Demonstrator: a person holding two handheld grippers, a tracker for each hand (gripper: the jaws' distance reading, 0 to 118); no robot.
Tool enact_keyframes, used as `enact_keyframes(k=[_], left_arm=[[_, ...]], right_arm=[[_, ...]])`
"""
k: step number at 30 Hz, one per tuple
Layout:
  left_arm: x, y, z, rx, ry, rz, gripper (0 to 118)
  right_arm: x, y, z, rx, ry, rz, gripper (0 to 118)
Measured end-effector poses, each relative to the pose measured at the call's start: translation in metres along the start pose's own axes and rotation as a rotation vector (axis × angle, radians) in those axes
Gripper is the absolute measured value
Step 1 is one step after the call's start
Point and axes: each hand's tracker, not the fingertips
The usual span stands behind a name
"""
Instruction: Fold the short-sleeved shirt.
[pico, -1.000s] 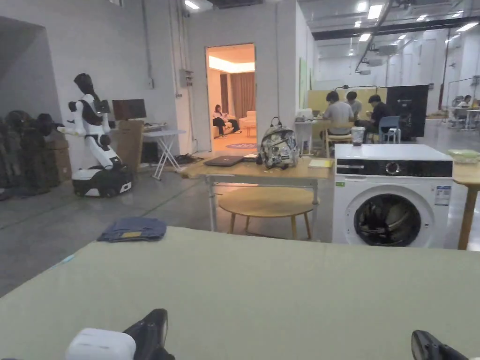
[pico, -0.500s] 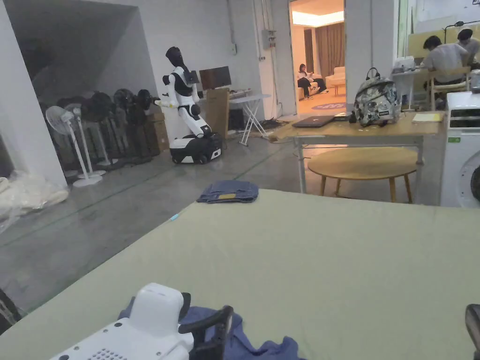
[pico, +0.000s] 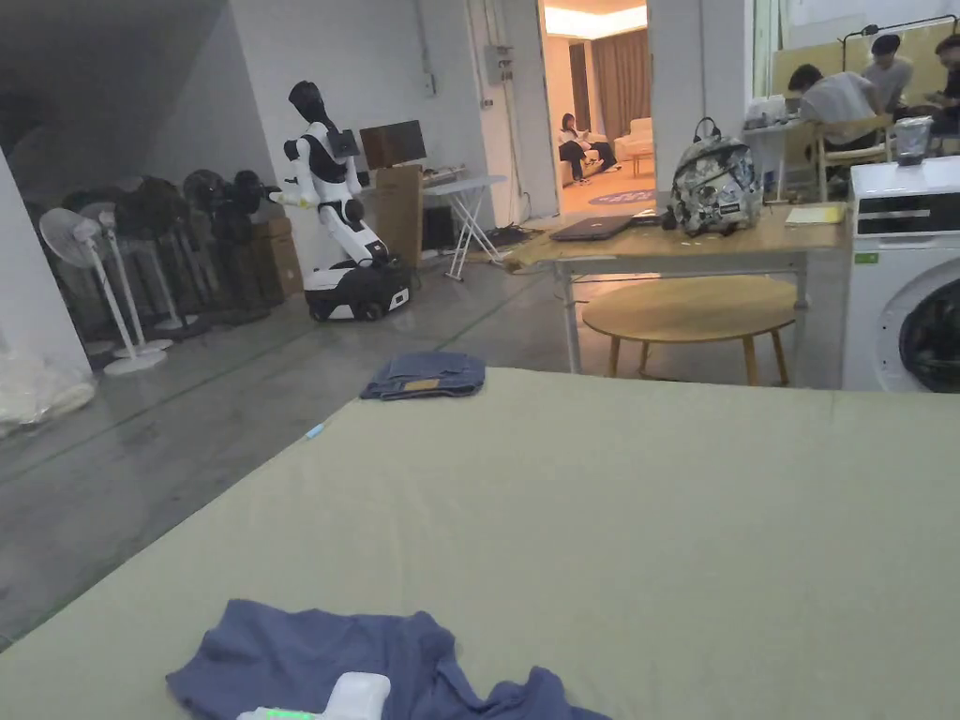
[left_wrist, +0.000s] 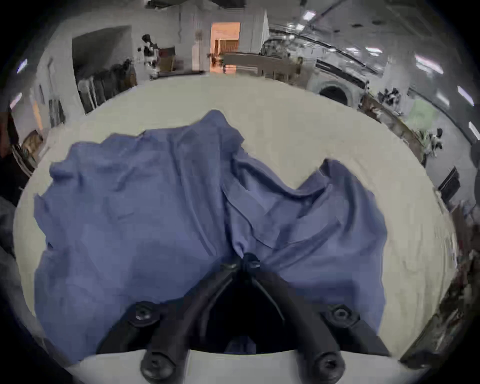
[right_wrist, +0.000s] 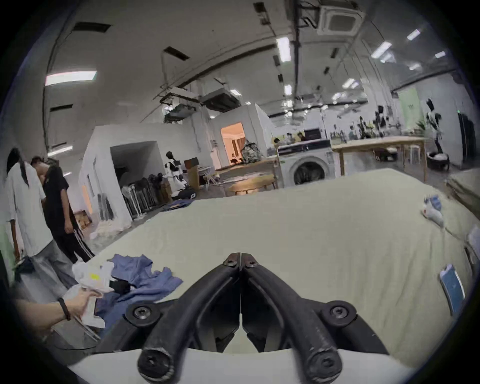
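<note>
A crumpled blue short-sleeved shirt (pico: 309, 656) lies on the near-left part of the pale green table (pico: 609, 525). In the left gripper view the shirt (left_wrist: 145, 207) spreads out wrinkled ahead of the jaws. My left gripper (left_wrist: 244, 259) is shut on a bunched pinch of its cloth. The white housing (pico: 352, 696) of that gripper pokes up at the bottom of the head view. My right gripper (right_wrist: 241, 259) is shut with nothing between its jaws, held low over bare table to the right of the shirt (right_wrist: 145, 275).
Folded jeans (pico: 427, 375) sit at the table's far left corner. A white and blue item (right_wrist: 432, 210) and a flat blue item (right_wrist: 452, 285) lie near the right edge. Two people (right_wrist: 39, 207) stand left of the table. A washing machine (pico: 905, 272) and wooden tables (pico: 694, 309) stand beyond.
The head camera has swung left and down. The blue shirt now lies spread on the near-left table, and the left gripper sits lower, nearer the table's front edge.
</note>
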Motion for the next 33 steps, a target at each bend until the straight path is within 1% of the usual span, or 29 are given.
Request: enact_keyframes(k=[1, 2, 3, 4, 5, 7, 8, 9, 10, 12, 13, 15, 16, 17, 19, 20, 21, 22, 25, 26, 28, 31, 32, 33], left_arm=[[0.002, 0.003, -0.005, 0.018, 0.053, -0.046, 0], [0.005, 0.001, 0.005, 0.003, 0.050, -0.042, 0], [0.003, 0.006, 0.007, -0.001, 0.040, -0.023, 0], [0.000, 0.011, 0.013, 0.038, 0.000, 0.027, 0], [-0.006, 0.022, 0.027, 0.101, -0.055, 0.087, 0], [-0.018, 0.048, 0.065, 0.250, -0.066, 0.150, 0], [-0.020, 0.069, 0.091, 0.323, -0.046, 0.145, 0], [-0.019, 0.089, 0.113, 0.342, -0.012, 0.116, 0], [-0.007, 0.111, 0.150, 0.376, 0.065, 0.030, 0], [0.004, 0.147, 0.198, 0.460, 0.117, -0.071, 0], [0.011, 0.166, 0.222, 0.506, 0.113, -0.086, 0], [0.027, 0.195, 0.249, 0.587, 0.121, -0.167, 0], [0.047, 0.211, 0.263, 0.605, 0.159, -0.236, 0], [0.057, 0.218, 0.269, 0.608, 0.155, -0.256, 0], [0.092, 0.230, 0.275, 0.633, 0.106, -0.302, 0], [0.115, 0.231, 0.267, 0.660, 0.081, -0.308, 0], [0.132, 0.232, 0.258, 0.680, 0.047, -0.324, 0], [0.151, 0.228, 0.242, 0.650, -0.014, -0.309, 0], [0.218, 0.201, 0.175, 0.549, -0.248, -0.274, 0], [0.243, 0.186, 0.143, 0.547, -0.306, -0.293, 0], [0.306, 0.152, 0.100, 0.505, -0.411, -0.326, 0], [0.413, 0.088, 0.042, 0.306, -0.695, -0.303, 0], [0.448, 0.061, 0.029, 0.215, -0.797, -0.313, 0], [0.480, 0.032, 0.020, 0.169, -0.861, -0.343, 0]], right_arm=[[0.003, -0.005, 0.000, -0.010, -0.017, 0.007, 0], [0.005, -0.006, -0.002, -0.031, -0.029, 0.010, 0], [0.008, -0.005, -0.002, -0.041, -0.025, 0.013, 0], [0.010, -0.003, 0.002, -0.039, -0.020, 0.017, 0], [0.011, -0.002, 0.008, -0.026, -0.017, 0.025, 0], [0.016, 0.003, 0.013, -0.001, -0.026, 0.023, 0], [0.020, 0.005, 0.015, 0.006, -0.040, 0.011, 0], [0.022, 0.006, 0.016, 0.007, -0.043, 0.003, 0], [0.026, 0.007, 0.018, 0.011, -0.049, -0.009, 0], [0.032, 0.004, 0.021, 0.033, -0.076, -0.042, 0], [0.036, 0.002, 0.022, 0.037, -0.074, -0.065, 0], [0.041, 0.000, 0.022, 0.028, -0.068, -0.104, 0], [0.042, 0.000, 0.023, 0.027, -0.070, -0.101, 0], [0.042, 0.000, 0.025, 0.028, -0.072, -0.100, 0], [0.043, 0.001, 0.030, 0.043, -0.081, -0.084, 0], [0.045, 0.002, 0.034, 0.055, -0.084, -0.085, 0], [0.047, 0.003, 0.036, 0.060, -0.087, -0.090, 0], [0.050, 0.004, 0.039, 0.063, -0.092, -0.095, 0], [0.059, 0.008, 0.052, 0.082, -0.128, -0.097, 0], [0.063, 0.010, 0.059, 0.089, -0.147, -0.093, 0], [0.072, 0.013, 0.072, 0.098, -0.189, -0.089, 0], [0.091, 0.022, 0.097, 0.110, -0.259, -0.133, 0], [0.096, 0.023, 0.107, 0.133, -0.295, -0.141, 0], [0.101, 0.025, 0.116, 0.144, -0.327, -0.137, 0]])
